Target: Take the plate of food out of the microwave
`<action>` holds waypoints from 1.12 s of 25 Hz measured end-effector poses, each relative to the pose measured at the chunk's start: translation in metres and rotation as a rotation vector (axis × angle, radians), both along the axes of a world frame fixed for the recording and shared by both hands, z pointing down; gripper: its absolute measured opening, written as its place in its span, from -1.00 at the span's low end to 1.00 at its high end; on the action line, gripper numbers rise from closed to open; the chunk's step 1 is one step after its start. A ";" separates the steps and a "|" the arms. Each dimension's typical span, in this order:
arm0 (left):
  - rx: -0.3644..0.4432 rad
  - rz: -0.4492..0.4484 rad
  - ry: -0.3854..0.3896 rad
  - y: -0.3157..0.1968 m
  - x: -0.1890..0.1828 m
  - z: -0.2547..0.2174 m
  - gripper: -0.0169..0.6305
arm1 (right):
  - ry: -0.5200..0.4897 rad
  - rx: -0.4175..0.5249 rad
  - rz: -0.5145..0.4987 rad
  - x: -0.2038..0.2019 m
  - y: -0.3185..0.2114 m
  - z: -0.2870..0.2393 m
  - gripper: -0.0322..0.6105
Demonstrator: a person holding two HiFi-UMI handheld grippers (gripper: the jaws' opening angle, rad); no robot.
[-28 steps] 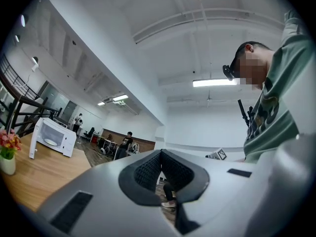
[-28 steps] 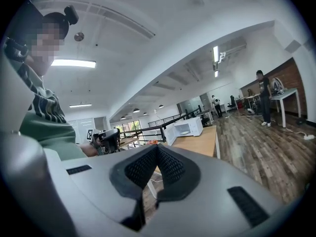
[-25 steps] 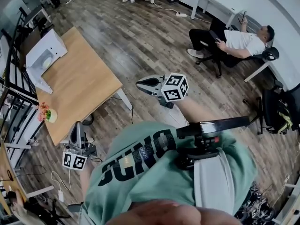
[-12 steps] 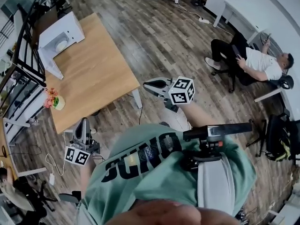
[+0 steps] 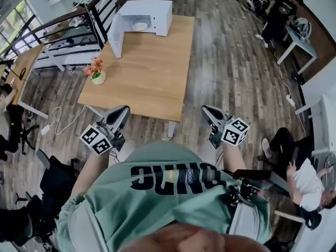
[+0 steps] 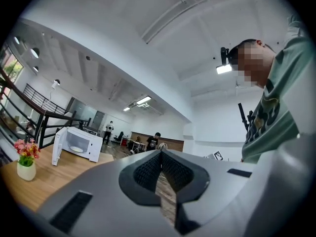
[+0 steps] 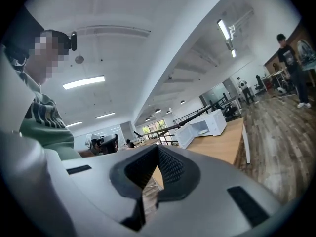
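A white microwave [image 5: 149, 14] stands at the far end of the wooden table [image 5: 152, 72], its door [image 5: 115, 34] swung open to the left. Inside it a pale plate [image 5: 140, 25] shows; what lies on it is too small to tell. The left gripper view catches the microwave [image 6: 81, 143] far off, and so does the right gripper view [image 7: 210, 122]. My left gripper [image 5: 122, 110] and right gripper [image 5: 206, 109] are held level just short of the table's near edge, far from the microwave. Both are shut and empty.
A pot of pink flowers [image 5: 96, 72] sits at the table's left edge. A black railing [image 5: 79, 25] runs behind the table at the left. A person sits on a chair [image 5: 299, 175] at the right, and white desks [image 5: 296, 35] stand beyond.
The view has swung round so the table and microwave now lie straight ahead instead of off to the upper left. Both grippers have moved with the turn and now point at the table.
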State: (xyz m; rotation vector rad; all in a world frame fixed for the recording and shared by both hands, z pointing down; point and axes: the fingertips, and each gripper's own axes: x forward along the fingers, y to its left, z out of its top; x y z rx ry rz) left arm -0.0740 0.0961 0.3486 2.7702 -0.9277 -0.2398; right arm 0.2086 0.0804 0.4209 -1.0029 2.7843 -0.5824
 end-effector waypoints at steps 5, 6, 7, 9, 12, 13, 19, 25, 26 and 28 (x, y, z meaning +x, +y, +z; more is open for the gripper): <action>-0.014 -0.089 -0.023 -0.001 0.025 -0.008 -0.93 | -0.037 0.002 -0.102 0.017 -0.031 0.012 -0.88; -0.014 -0.103 -0.038 0.000 0.030 -0.007 -0.93 | -0.044 -0.001 -0.121 0.019 -0.035 0.016 -0.88; -0.018 -0.116 -0.051 0.000 0.034 -0.006 -0.93 | -0.051 -0.006 -0.137 0.020 -0.039 0.019 -0.88; -0.034 -0.134 -0.069 -0.002 0.042 -0.003 -0.93 | -0.064 -0.011 -0.163 0.023 -0.046 0.024 -0.88; -0.040 -0.137 -0.098 -0.012 0.053 -0.001 -0.93 | -0.074 -0.009 -0.186 0.026 -0.058 0.027 -0.88; -0.038 -0.135 -0.103 -0.016 0.056 -0.001 -0.93 | -0.073 -0.010 -0.189 0.027 -0.061 0.028 -0.88; -0.044 -0.087 -0.091 -0.040 0.073 0.008 -0.93 | -0.055 -0.015 -0.159 0.043 -0.076 0.034 -0.88; -0.041 -0.005 -0.044 -0.096 0.062 0.017 -0.93 | -0.009 -0.023 -0.071 0.042 -0.109 0.030 -0.88; -0.040 0.014 -0.028 -0.107 0.058 0.019 -0.93 | 0.004 -0.026 -0.055 0.040 -0.115 0.031 -0.88; -0.046 0.052 0.013 -0.129 0.044 0.024 -0.93 | 0.033 -0.029 -0.023 0.030 -0.127 0.033 -0.88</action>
